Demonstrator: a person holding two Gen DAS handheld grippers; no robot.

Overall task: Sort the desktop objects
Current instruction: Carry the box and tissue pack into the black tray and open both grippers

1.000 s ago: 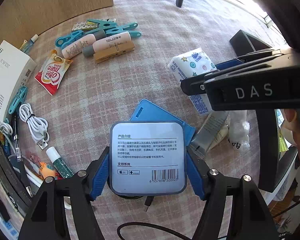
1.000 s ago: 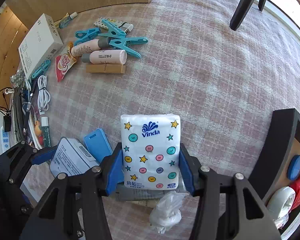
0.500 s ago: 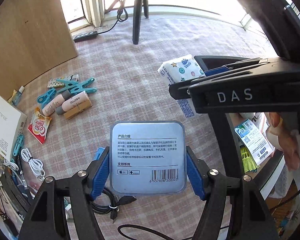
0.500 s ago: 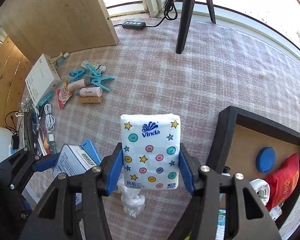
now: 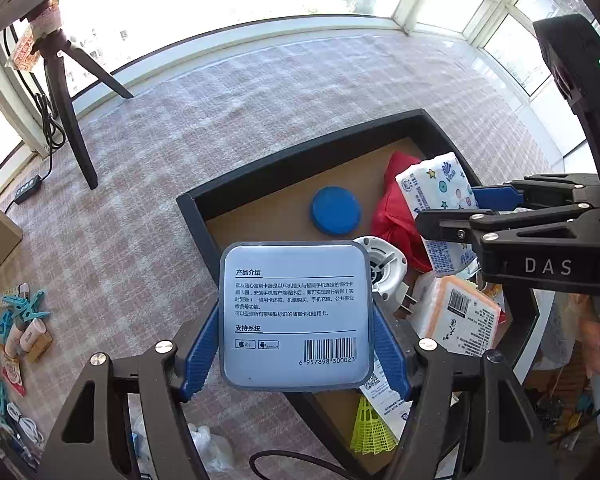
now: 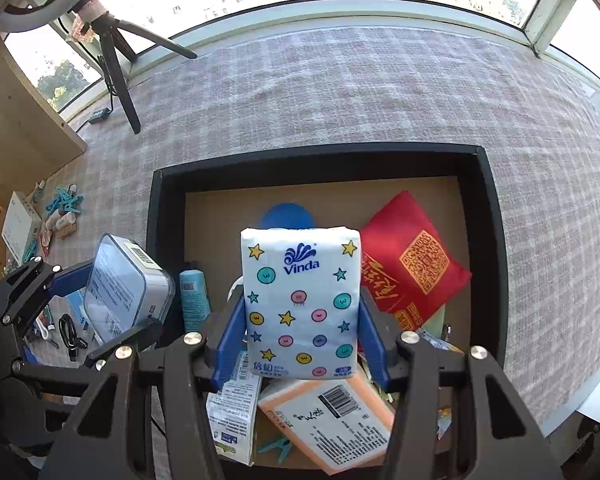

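Note:
My left gripper (image 5: 296,356) is shut on a grey square box with a barcode label (image 5: 296,312), held above the left rim of the black tray (image 5: 300,148). The box also shows in the right wrist view (image 6: 124,284). My right gripper (image 6: 300,344) is shut on a white Vinda tissue pack (image 6: 300,304) and holds it over the inside of the black tray (image 6: 320,160). The tissue pack shows in the left wrist view (image 5: 436,200) too.
The tray holds a blue round lid (image 5: 335,210), a red pouch (image 6: 416,264), an orange-edged packet (image 6: 332,412), a white round device (image 5: 380,268) and a teal tube (image 6: 194,300). Clips and tubes (image 5: 20,316) lie at the left. A tripod (image 6: 116,64) stands behind.
Both grippers have risen and swung right with their loads, from the cluttered table area to over the black tray. Both grips are unchanged.

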